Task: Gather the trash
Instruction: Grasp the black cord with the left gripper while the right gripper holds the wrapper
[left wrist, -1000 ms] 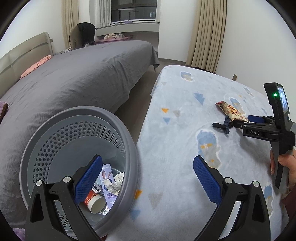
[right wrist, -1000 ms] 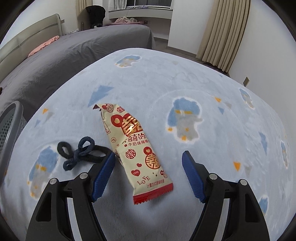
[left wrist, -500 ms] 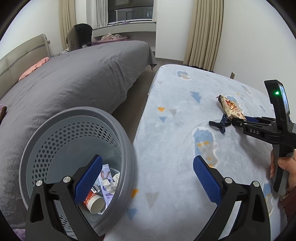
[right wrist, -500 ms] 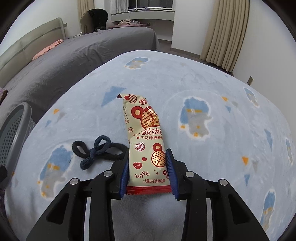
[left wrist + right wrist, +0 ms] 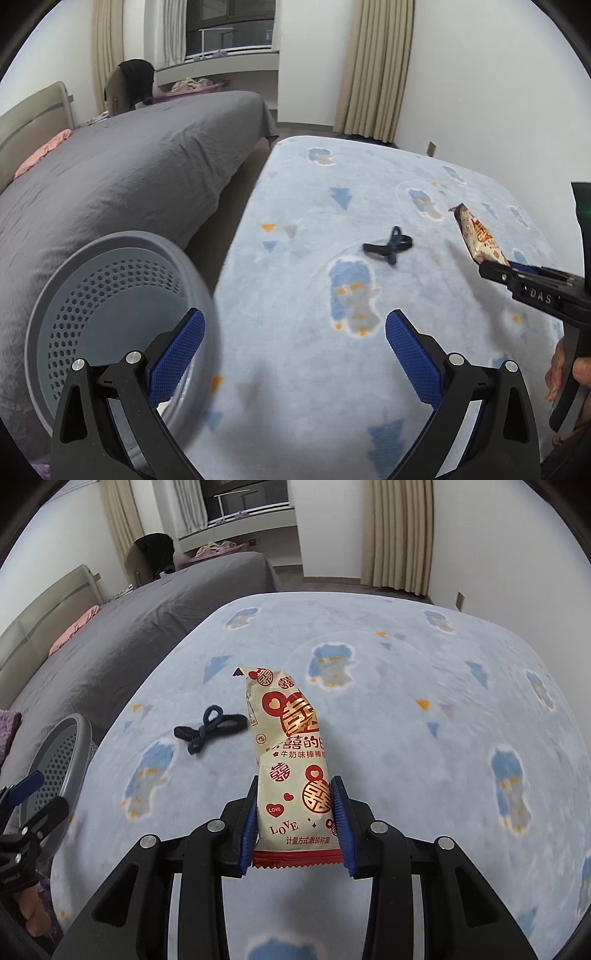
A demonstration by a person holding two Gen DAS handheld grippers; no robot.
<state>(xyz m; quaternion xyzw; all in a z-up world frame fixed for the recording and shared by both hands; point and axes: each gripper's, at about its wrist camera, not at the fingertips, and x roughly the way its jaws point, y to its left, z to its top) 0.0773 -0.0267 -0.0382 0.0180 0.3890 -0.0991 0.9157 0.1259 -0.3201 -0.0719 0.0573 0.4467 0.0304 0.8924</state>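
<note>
Right tongs [image 5: 295, 821]: jaws drawn in narrow, both blue pads pressed against the sides of the snack wrapper [image 5: 291, 760] near its red crimped bottom edge. The wrapper is cream with red and gold print; its body runs forward from the pads, and its torn top corner points away from the camera. In the left wrist view the same wrapper [image 5: 478, 236] sticks out from the black tips of the right tongs [image 5: 496, 267] and appears clear of the light blue patterned blanket [image 5: 443, 709], which covers the surface below. A hand [image 5: 570, 376] grips the handle of that tool at the right edge of the view. Left tongs [image 5: 293, 350]: jaws wide apart, nothing between the pads, nothing touched. They hang over the near edge of the blanket, the left pad in front of the grey perforated basket [image 5: 74, 280], which stands beside the blanket on the side of the grey bed [image 5: 122, 173]. The basket's contents are largely hidden behind the tongs. A dark hair tie [image 5: 210, 729], knotted into loops, lies flat on the blanket just to the left of the wrapper, not touched by either tool. Seen from the right wrist view, the basket [image 5: 62, 753] sits at the far left, well apart from the held wrapper.
</note>
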